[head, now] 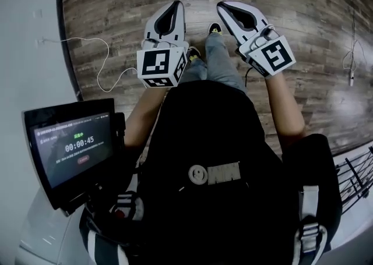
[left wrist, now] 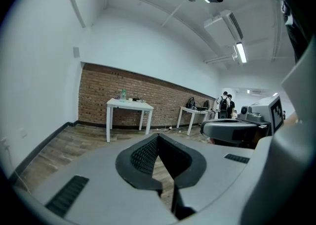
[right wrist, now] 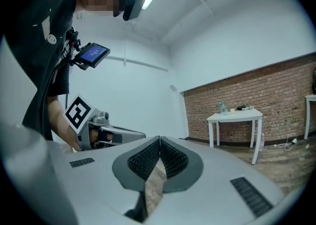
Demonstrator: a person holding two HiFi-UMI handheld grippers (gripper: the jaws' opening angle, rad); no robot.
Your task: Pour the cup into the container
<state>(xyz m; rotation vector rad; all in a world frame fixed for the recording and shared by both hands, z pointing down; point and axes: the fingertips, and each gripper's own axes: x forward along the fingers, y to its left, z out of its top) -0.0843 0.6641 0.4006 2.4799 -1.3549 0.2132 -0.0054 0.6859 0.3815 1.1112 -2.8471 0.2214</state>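
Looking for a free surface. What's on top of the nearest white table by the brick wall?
On the white table stands a clear bottle, with a few small things beside it, too far off to name. Nothing hides the tabletop from view.

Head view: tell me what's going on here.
A person stands on a wood floor, holding a gripper in each hand out in front. The left gripper and the right gripper are both shut, with nothing between the jaws. No cup or container shows near them, so the pouring is not under way. Across the room a white table stands by a brick wall with a bottle on it.
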